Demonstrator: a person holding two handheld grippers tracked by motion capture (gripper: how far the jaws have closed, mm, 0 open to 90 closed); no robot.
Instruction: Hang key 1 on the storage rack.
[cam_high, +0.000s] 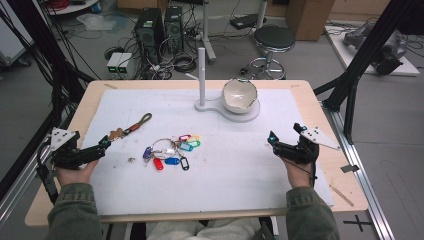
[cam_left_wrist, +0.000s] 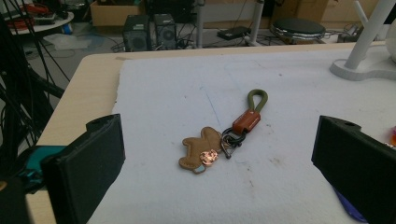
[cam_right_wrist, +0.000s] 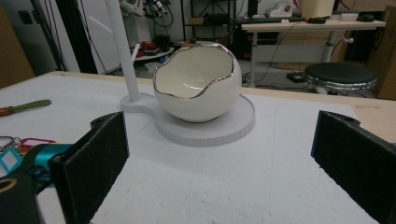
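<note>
A brown bear-shaped keychain (cam_left_wrist: 201, 150) with a red-brown clasp and an olive loop (cam_left_wrist: 257, 99) lies on the white mat, just ahead of my left gripper (cam_left_wrist: 219, 163), whose jaws stand wide open with nothing between them. In the high view the same keychain (cam_high: 131, 128) lies by the left gripper (cam_high: 103, 145). A ring of coloured key tags (cam_high: 172, 150) sits mid-mat. A white egg-shaped bowl (cam_right_wrist: 197, 84) with a silver rim rests on a white round base (cam_right_wrist: 238, 122), beyond my open right gripper (cam_right_wrist: 219, 154). In the high view that right gripper (cam_high: 285, 140) is at the mat's right.
A white post (cam_high: 201, 75) rises from the base beside the bowl (cam_high: 239, 95). The white mat (cam_high: 225, 175) covers most of the wooden table (cam_high: 320, 100). Behind the table stand a black stool (cam_high: 272, 40), computer towers (cam_high: 150, 27) and cables.
</note>
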